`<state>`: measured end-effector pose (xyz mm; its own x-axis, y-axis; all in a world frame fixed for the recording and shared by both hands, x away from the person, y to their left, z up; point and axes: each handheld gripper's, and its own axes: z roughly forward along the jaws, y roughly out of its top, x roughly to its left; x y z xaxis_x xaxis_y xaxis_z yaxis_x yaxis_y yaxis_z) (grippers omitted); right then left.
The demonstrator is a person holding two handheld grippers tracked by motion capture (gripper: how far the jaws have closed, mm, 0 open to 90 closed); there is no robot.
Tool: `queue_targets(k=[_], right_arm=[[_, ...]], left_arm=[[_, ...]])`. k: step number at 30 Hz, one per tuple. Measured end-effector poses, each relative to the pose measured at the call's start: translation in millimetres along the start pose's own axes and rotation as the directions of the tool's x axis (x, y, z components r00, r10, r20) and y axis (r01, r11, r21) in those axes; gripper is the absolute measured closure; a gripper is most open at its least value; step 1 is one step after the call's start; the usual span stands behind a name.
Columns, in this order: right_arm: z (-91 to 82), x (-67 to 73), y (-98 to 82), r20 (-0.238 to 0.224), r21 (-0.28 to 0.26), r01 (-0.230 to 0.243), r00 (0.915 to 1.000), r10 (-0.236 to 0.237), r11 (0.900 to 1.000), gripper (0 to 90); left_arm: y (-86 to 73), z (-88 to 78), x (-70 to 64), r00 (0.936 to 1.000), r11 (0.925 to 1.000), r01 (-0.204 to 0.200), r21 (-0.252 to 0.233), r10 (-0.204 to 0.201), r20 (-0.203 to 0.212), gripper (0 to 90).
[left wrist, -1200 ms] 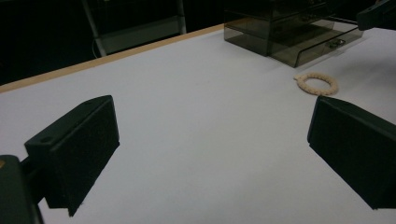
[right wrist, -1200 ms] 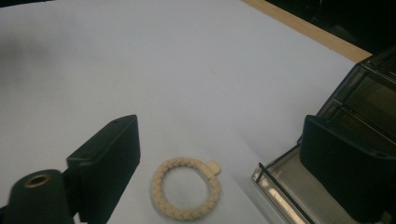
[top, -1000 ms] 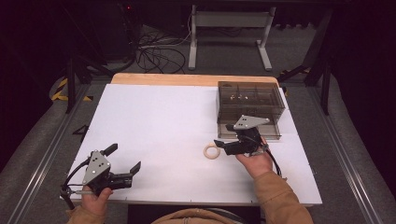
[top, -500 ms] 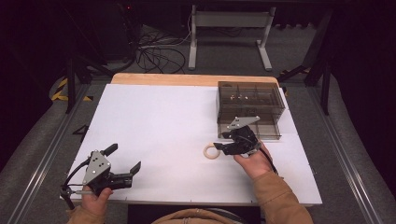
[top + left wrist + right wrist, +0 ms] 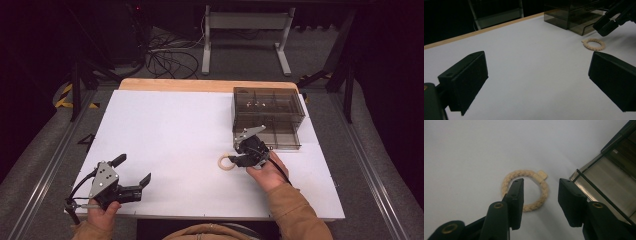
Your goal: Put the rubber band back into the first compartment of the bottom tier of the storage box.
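Note:
A beige braided rope ring [image 5: 226,163] with a small tag lies flat on the white table [image 5: 175,125]. My right gripper [image 5: 235,159] hangs just over the ring's right side. In the right gripper view one jaw of my right gripper [image 5: 541,183] stands over the hole of the ring [image 5: 544,192] and the other outside it. The jaws have just been closing; the ring's near arc lies between them, untouched. My left gripper [image 5: 133,169] rests wide open near the front left edge with nothing in it. Past the jaws of my left gripper [image 5: 536,60] I see the ring [image 5: 594,44].
A smoky transparent drawer box [image 5: 267,112] stands behind the right gripper, its lower drawer pulled out toward the ring; its edge is close to my right jaw [image 5: 609,177]. A wooden strip [image 5: 200,85] runs along the table's far edge. Cables and a metal stand lie beyond.
My right gripper has come left and down onto the ring, and its jaws have narrowed around the ring's near side. The left gripper has kept still.

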<state>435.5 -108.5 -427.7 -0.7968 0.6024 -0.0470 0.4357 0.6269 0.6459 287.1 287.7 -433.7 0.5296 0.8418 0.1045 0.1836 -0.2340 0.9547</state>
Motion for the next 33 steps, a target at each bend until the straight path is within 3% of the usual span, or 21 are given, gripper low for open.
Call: queue_targets(k=[20, 33], right_arm=[[19.2, 4.5, 4.5, 0.035, 0.088, -0.018, 0.9993, 0.015, 0.996, 76.6], [26.3, 4.1, 3.7, 0.075, 0.115, -0.032, 0.9969, 0.024, 0.993, 81.9]], left_arm=[[0.1, 0.4, -0.1, 1.0, 1.0, -0.005, 0.001, 0.005, 0.002, 3.0], [0.1, 0.4, -0.4, 1.0, 1.0, -0.003, 0.0, 0.003, 0.004, 3.0]])
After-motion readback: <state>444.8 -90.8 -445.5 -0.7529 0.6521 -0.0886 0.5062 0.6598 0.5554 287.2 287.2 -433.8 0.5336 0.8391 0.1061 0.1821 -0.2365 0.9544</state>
